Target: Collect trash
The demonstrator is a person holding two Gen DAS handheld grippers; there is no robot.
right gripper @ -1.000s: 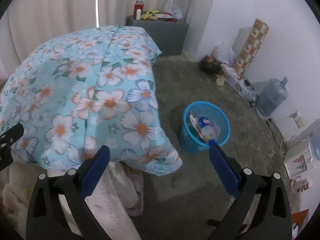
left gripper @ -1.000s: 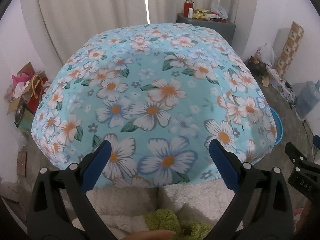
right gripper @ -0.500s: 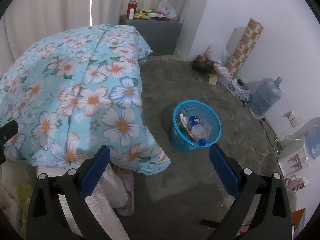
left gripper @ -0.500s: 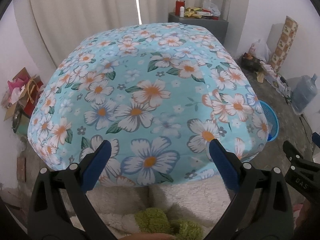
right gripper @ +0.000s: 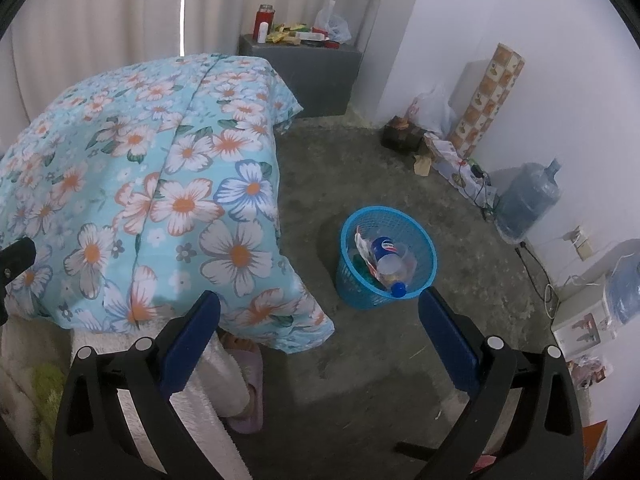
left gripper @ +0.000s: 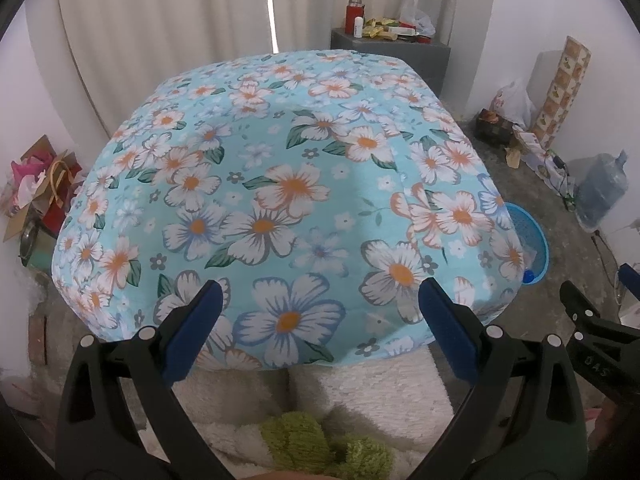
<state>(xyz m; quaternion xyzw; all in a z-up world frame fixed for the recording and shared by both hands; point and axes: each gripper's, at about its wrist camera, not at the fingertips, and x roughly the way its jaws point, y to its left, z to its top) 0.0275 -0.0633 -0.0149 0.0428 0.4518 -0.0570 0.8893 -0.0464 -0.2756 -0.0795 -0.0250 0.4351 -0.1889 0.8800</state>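
A table [left gripper: 280, 184] under a floral cloth filled most of the left wrist view; in the right wrist view it was seen at the left, its cloth corner hanging near the floor [right gripper: 384, 184]. No loose trash was made out on the cloth. A grey cabinet [right gripper: 312, 76] with a red jar and packets on top was noted at the far wall, a water jug [right gripper: 528, 200] and a patterned roll at the right wall.

A blue basket [right gripper: 386, 258] was noted on the floor, just right of the table's near corner. A bottle [right gripper: 390, 264] and wrappers were seen inside it, the bottle lying tilted with its blue cap toward the near rim. In the left wrist view only the basket's right edge [left gripper: 534, 248] was seen past the cloth.

The right gripper [right gripper: 318, 346] was held wide open with nothing between its pads. The basket lay ahead of it and slightly right, near its right pad, so the right hand was judged the nearer one. The left gripper [left gripper: 316, 332] was likewise wide open and empty, aimed over the cloth.

Trash appeared already collected. Any piece remaining was not visible; clutter at the right wall was too small to sort.
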